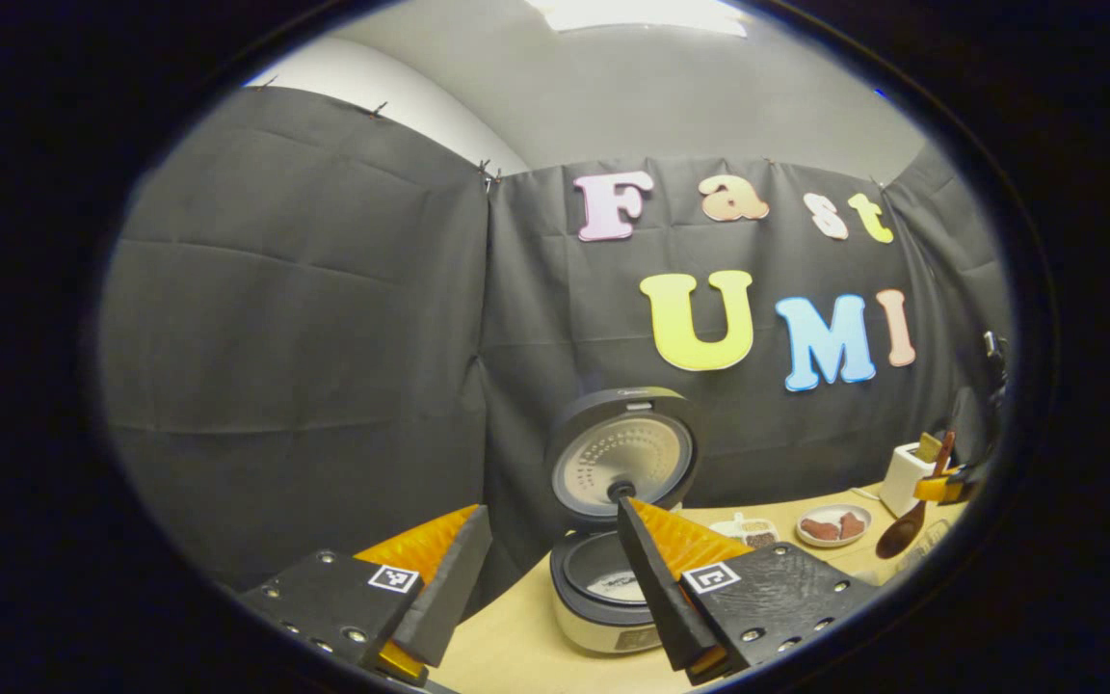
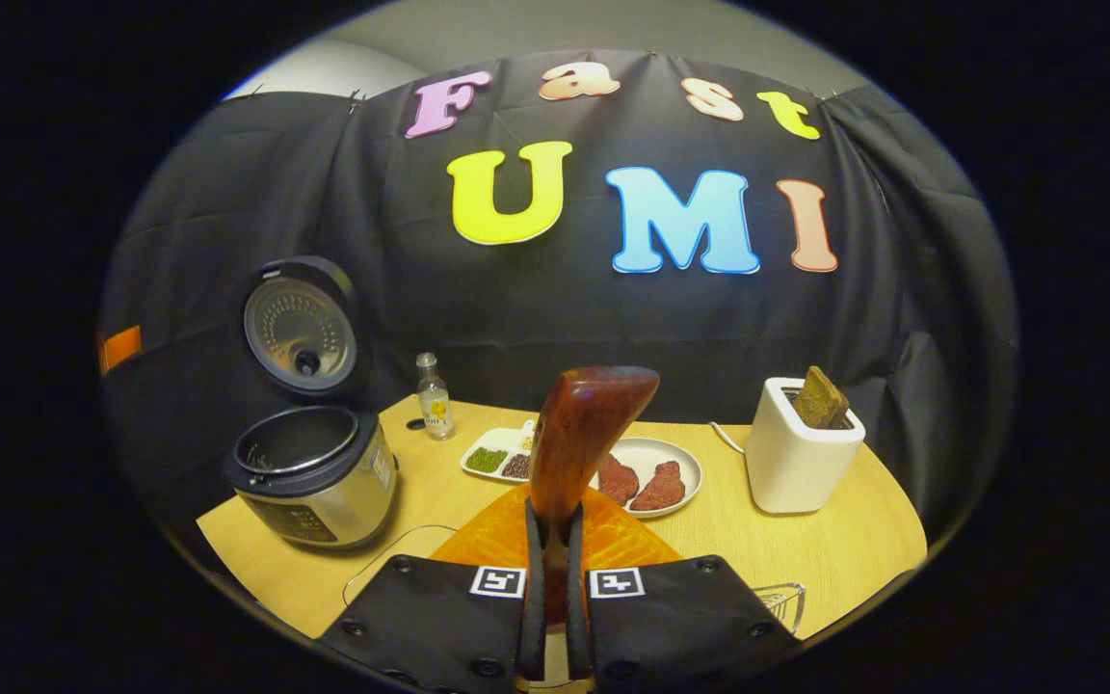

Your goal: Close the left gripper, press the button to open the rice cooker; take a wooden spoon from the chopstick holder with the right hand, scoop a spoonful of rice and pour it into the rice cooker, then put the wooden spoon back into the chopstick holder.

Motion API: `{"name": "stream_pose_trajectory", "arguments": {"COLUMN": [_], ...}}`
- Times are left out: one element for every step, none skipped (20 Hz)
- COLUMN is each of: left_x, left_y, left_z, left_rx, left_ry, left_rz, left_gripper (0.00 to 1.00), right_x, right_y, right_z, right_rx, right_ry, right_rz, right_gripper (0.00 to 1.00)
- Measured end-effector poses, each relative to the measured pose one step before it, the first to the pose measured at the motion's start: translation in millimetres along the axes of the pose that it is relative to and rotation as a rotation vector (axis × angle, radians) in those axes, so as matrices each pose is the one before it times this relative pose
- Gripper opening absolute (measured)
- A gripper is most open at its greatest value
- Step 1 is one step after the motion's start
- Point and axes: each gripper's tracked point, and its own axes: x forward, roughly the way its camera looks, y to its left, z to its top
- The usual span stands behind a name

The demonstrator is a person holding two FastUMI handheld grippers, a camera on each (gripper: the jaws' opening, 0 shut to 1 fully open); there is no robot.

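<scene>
The rice cooker stands at lower left of the right gripper view, lid raised, on the wooden table. At bottom centre the right gripper is clamped on the wooden spoon. In the left gripper view the left gripper gapes wide, holding nothing.

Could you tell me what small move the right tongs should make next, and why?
Probably carry the wooden spoon down to the divided dish to scoop. The right tongs are shut on the spoon and hold it above the table, and the rice cooker already stands open with its pot exposed.
</scene>
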Motion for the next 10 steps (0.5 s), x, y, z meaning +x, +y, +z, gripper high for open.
{"name": "stream_pose_trajectory", "arguments": {"left_x": [3.41, 2.11, -0.39, 0.45, 0.50, 2.00, 1.09, 1.12, 2.29, 1.77], "left_y": [2.62, 3.87, 4.38, 2.30, 1.13, 1.20, 1.62, 1.93, 0.84, 1.32], "left_z": [-2.28, -1.57, -1.27, -1.43, -1.52, -0.44, -2.07, -1.08, -1.49, -1.68], "left_rx": [0.00271, 0.00219, 0.00306, 0.00293, 0.00162, -0.00003, -0.00069, -0.00053, -0.00050, -0.00036], "left_ry": [0.00282, 0.00313, 0.00400, 0.00321, 0.00347, 0.00291, 0.00232, 0.00138, 0.00111, 0.00197], "left_rz": [0.00331, 0.00173, 0.00161, 0.00147, 0.00008, -0.00010, -0.00008, 0.00121, 0.00053, 0.00230], "left_gripper": [0.81, 0.81, 0.81, 0.81, 0.81, 0.81, 0.81, 0.81, 0.81, 0.81], "right_x": [2.94, 3.20, 3.41, 3.65, 2.94, 3.41, 2.85, 3.05, 1.51, 0.12], "right_y": [3.61, 2.04, 2.89, 1.21, 2.63, 1.41, 3.10, 3.01, 4.35, 6.08], "right_z": [-7.79, -7.10, -6.71, -5.80, -6.93, -5.74, -5.54, -5.57, -6.38, 0.70], "right_rx": [-0.02753, -0.03276, -0.03474, -0.03774, -0.03947, -0.03856, -0.03472, -0.02838, -0.01809, -0.01546], "right_ry": [0.00895, 0.01018, 0.00810, 0.00704, 0.00722, 0.00554, 0.00092, 0.00474, 0.00946, -0.00992], "right_rz": [-0.00450, -0.00765, -0.01191, -0.01487, -0.01480, -0.01711, -0.01865, -0.02080, -0.01762, -0.00839], "right_gripper": [0.10, 0.10, 0.10, 0.10, 0.10, 0.10, 0.10, 0.10, 0.10, 0.09]}}
